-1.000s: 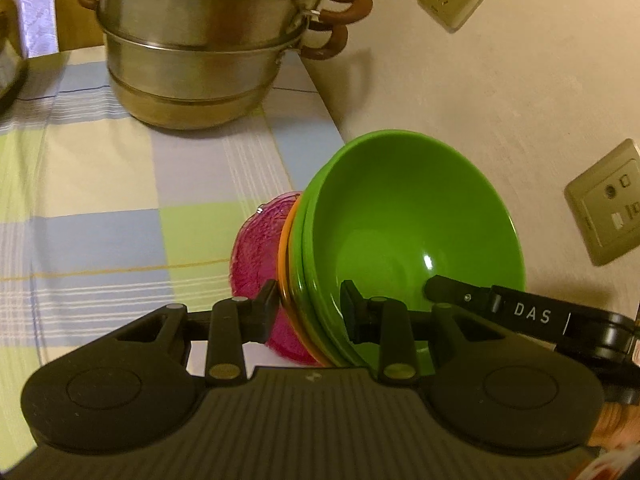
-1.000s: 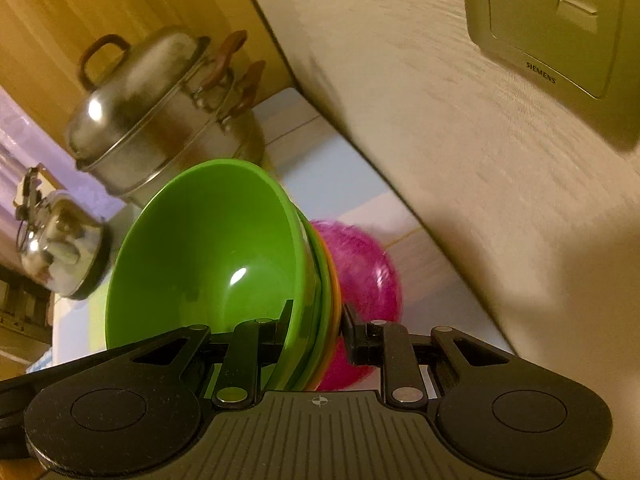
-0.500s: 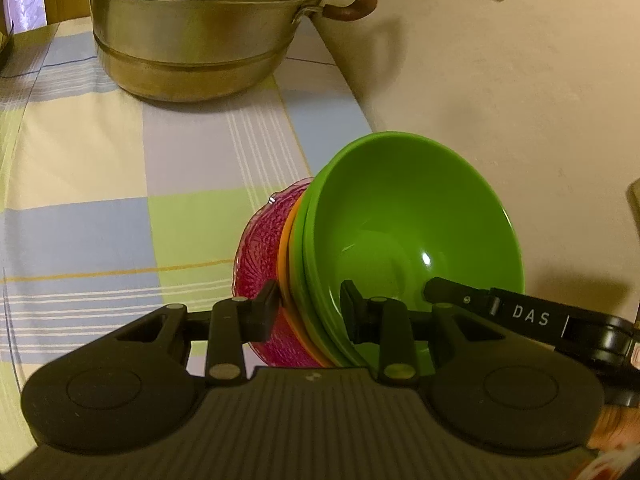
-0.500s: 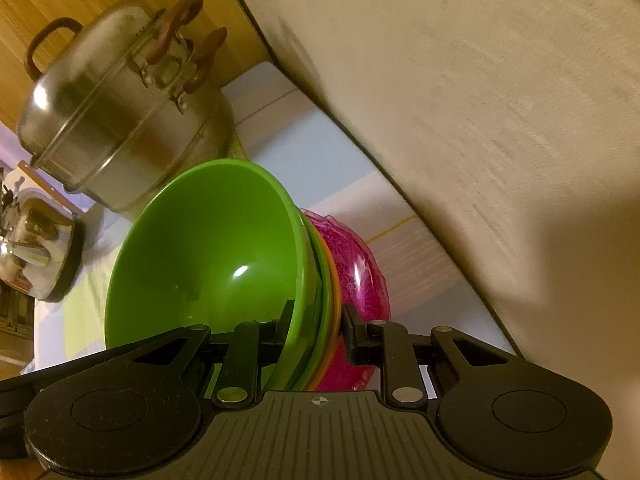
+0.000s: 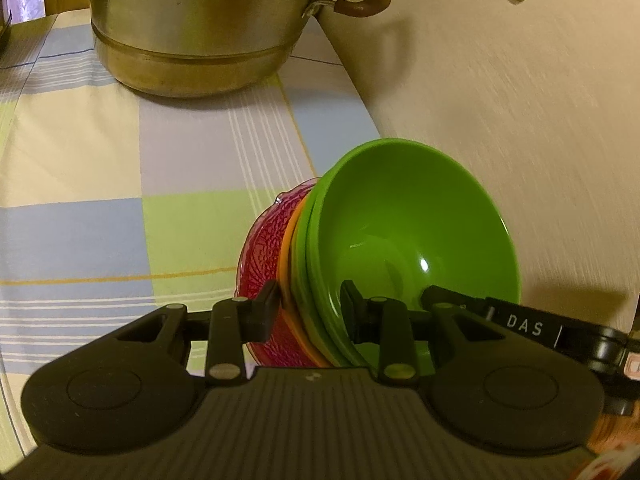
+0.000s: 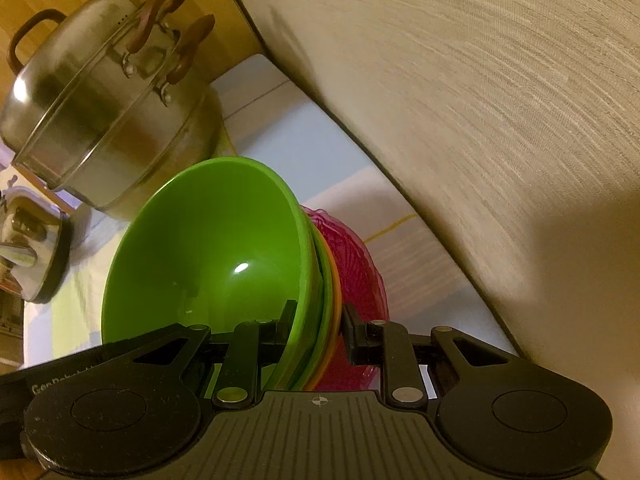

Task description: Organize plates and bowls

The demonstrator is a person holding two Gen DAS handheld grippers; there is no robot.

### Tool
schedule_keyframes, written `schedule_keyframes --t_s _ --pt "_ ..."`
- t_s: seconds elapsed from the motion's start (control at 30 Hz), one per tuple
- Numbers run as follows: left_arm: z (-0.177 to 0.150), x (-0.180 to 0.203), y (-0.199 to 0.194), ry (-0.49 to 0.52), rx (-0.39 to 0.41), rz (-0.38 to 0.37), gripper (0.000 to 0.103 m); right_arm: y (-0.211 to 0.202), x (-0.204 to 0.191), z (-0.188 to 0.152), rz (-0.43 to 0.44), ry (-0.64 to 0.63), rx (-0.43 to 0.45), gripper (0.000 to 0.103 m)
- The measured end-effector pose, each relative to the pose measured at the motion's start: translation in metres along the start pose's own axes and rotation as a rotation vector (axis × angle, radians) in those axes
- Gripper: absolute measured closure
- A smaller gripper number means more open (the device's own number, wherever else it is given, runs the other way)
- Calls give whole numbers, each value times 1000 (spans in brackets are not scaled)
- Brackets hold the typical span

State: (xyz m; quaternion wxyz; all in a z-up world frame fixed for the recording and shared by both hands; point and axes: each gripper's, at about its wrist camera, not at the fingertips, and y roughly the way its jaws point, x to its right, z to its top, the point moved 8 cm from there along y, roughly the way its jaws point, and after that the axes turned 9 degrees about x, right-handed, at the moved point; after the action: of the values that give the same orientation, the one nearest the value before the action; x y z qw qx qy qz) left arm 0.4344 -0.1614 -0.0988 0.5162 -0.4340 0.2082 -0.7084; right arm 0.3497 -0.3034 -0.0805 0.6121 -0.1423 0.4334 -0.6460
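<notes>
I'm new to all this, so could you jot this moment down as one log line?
left gripper: shut on bowl stack | right gripper: shut on bowl stack | stack: tilted above checked tablecloth | steamer pot: behind

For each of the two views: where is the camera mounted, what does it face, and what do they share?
Left wrist: on the left hand-held gripper, facing down at the bowl stack and checked cloth.
Right wrist: on the right hand-held gripper, facing the stack from the opposite rim.
Shared: stack, steamer pot, wall; each shows the other gripper.

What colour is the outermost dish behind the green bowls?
Translucent pink-red dish with an embossed pattern; left wrist view shows it best.
</notes>
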Motion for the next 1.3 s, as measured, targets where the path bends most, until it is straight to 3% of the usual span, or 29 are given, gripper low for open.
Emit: schedule_keyframes --t_s 0.2,0.33,0.53,0.63,0.9,1.3 --pt "0 -1 -5 10 37 -24 65 1 0 0 26 16 5 75" --pt "6 -2 -18 21 90 -14 52 -10 -5 3 55 18 40 41" --pt "11 3 -54 48 176 -18 41 -40 -13 5 74 6 113 36" --pt "11 1 -73 39 207 -16 30 -58 -18 1 83 -9 146 33" --pt "-16 -3 -121 67 254 33 12 -104 -16 -23 94 13 199 28" --pt "-82 -8 -180 125 319 134 4 -160 -14 -76 65 -21 228 26"
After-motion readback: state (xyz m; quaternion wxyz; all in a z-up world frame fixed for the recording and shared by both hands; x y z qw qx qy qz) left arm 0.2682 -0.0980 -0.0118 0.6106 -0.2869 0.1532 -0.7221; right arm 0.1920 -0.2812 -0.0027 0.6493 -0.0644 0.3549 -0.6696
